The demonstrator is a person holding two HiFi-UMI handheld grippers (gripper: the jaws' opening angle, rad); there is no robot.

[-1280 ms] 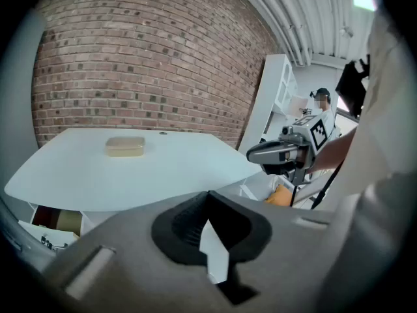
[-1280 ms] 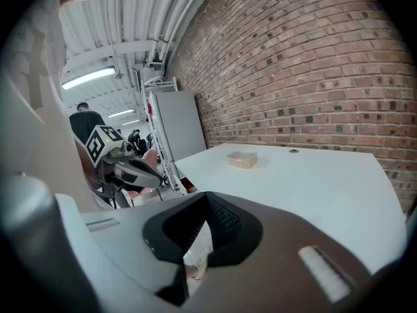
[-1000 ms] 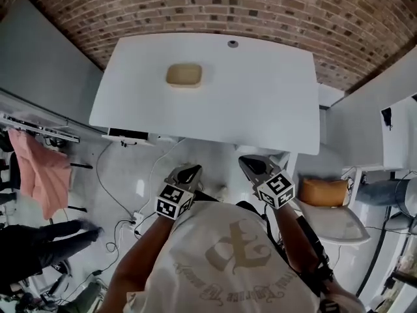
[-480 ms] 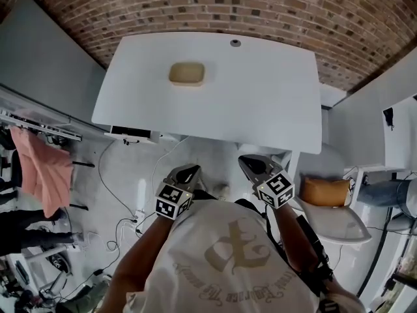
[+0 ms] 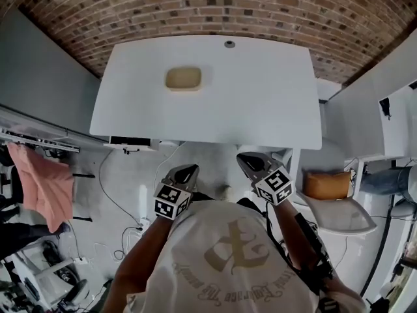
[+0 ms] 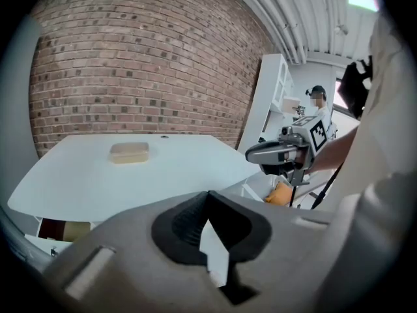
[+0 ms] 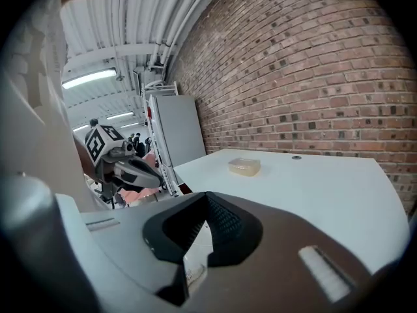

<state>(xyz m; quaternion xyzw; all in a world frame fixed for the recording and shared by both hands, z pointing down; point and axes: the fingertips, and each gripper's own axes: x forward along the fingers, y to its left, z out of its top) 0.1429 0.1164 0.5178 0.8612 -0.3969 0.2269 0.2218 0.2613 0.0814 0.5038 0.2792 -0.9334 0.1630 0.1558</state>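
Left claw (image 5: pixel 187 171): jaws together, pads meeting at the tips, nothing between them; it's held low in front of the person's chest, short of the near edge of the counter (image 5: pixel 260 103), nose toward it.

Right claw (image 5: pixel 247 162): same state, jaws closed on nothing; also short of the near edge, roughly level with the left claw, with the two apart from each other; each one shows side-on in the other's gripper view.

Lidded plastic container (image 5: pixel 183 78): pale, translucent, rounded corners, lid on; it sits flat on the counter's far-left part, near the brick wall (image 5: pixel 195 5) and well apart from both claws, with nothing touching it; can't tell what's inside. In the left gripper view it lies ahead and left (image 6: pixel 129 152); in the right gripper view it lies ahead, slightly right (image 7: pixel 244 167).

Around it: a small round cable grommet (image 5: pixel 229 44) sits at the counter's far edge, about centre; the counter top is white. To the right of the counter an orange cushion (image 5: pixel 327 184) rests on a white seat; to the left a pink cloth (image 5: pixel 42 181) hangs beside a grey partition (image 5: pixel 39 77).
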